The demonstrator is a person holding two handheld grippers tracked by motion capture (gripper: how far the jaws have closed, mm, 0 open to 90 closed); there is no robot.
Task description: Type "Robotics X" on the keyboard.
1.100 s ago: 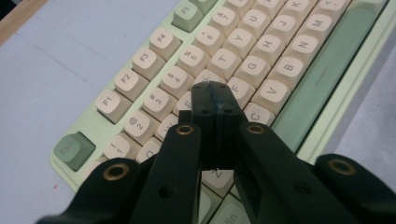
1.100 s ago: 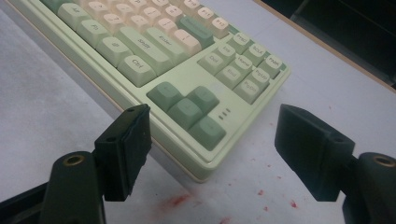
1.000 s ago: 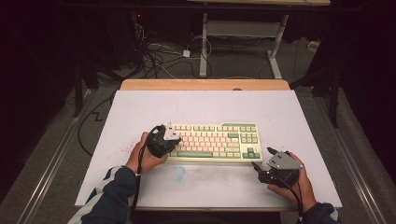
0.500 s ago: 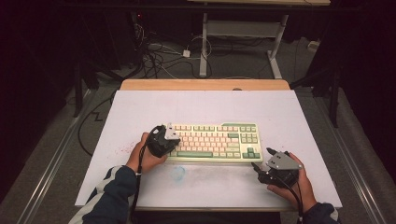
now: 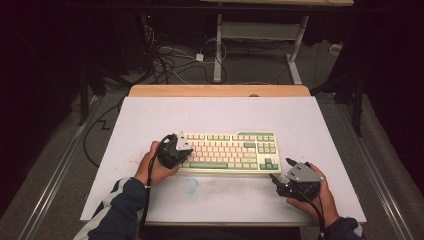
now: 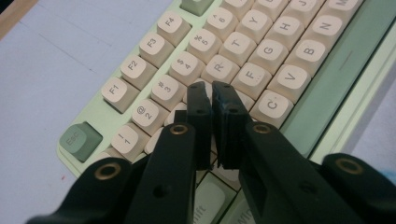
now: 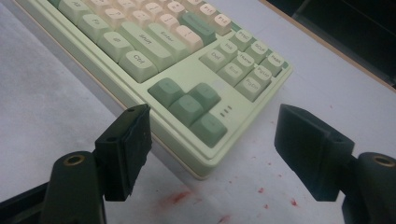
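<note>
Jaws over half-hidden keyboard (image 6: 261,60) keys

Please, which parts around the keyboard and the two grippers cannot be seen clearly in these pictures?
- Left gripper view: the left gripper covers the keys under its tips, so contact cannot be told.
- Left gripper view: the keyboard is cut off by the edges.
- High view: key legends are too small.
- High view: the right gripper has its jaw gap too small to judge.
</note>
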